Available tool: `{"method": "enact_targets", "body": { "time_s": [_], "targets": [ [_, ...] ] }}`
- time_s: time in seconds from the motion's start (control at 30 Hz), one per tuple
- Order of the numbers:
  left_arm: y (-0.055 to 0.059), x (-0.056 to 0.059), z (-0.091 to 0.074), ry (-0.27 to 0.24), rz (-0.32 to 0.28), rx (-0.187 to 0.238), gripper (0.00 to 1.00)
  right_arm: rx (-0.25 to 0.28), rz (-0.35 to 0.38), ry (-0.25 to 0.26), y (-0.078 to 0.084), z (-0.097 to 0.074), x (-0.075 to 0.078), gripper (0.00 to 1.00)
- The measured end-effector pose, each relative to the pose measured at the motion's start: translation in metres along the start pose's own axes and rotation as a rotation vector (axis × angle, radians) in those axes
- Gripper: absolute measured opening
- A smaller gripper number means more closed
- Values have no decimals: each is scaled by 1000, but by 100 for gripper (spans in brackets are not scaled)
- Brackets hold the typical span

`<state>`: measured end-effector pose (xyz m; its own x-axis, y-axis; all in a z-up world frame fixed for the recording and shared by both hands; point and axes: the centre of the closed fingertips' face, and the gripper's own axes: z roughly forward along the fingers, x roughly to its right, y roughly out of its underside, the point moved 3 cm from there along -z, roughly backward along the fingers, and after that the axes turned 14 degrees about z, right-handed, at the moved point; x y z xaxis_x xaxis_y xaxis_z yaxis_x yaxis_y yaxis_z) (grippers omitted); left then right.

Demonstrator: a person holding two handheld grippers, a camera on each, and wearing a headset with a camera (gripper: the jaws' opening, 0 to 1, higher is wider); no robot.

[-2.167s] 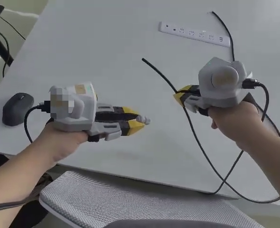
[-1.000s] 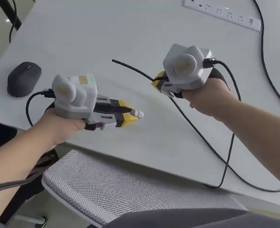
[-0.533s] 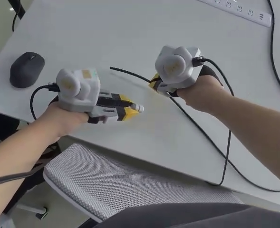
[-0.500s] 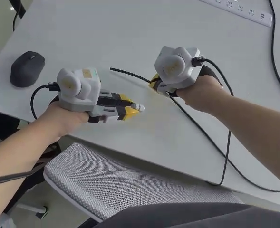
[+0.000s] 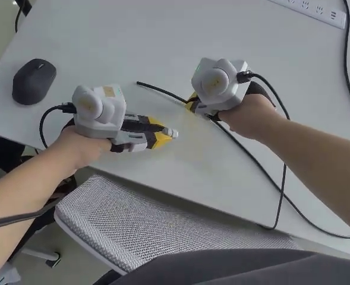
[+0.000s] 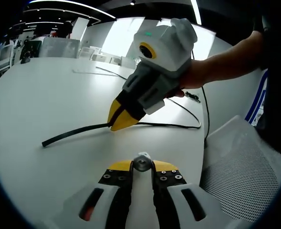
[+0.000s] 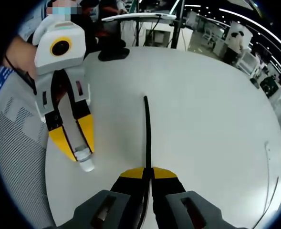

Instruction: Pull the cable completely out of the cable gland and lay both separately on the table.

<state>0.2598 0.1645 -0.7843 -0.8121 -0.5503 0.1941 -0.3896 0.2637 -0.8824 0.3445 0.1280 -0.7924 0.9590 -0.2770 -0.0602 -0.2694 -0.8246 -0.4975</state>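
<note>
Mouse (image 5: 33, 81) left on table (image 5: 133, 35); power strip (image 5: 317, 10) far right. Left gripper (image 5: 161, 136), cable gland (image 5: 172, 133) in jaws, left of right gripper (image 5: 192, 105) on cable (image 5: 157, 90). Chair (image 5: 139, 225) nearest.

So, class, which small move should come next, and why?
Probably lower the left claw to the table and release the cable gland: the cable, pinched in the right claw, is already clear of it, and both are gripped.
</note>
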Motion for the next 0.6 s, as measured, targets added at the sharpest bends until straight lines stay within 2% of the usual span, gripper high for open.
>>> {"method": "enact_targets", "body": {
  "time_s": [0.3,0.6],
  "targets": [
    [6,-3,3,-1,-4,-3,15,7,20,-11,1,1,0,0],
    [9,-7,4,-42,32,-27,16,7,1,-9,1,2,0,0]
  ]
}}
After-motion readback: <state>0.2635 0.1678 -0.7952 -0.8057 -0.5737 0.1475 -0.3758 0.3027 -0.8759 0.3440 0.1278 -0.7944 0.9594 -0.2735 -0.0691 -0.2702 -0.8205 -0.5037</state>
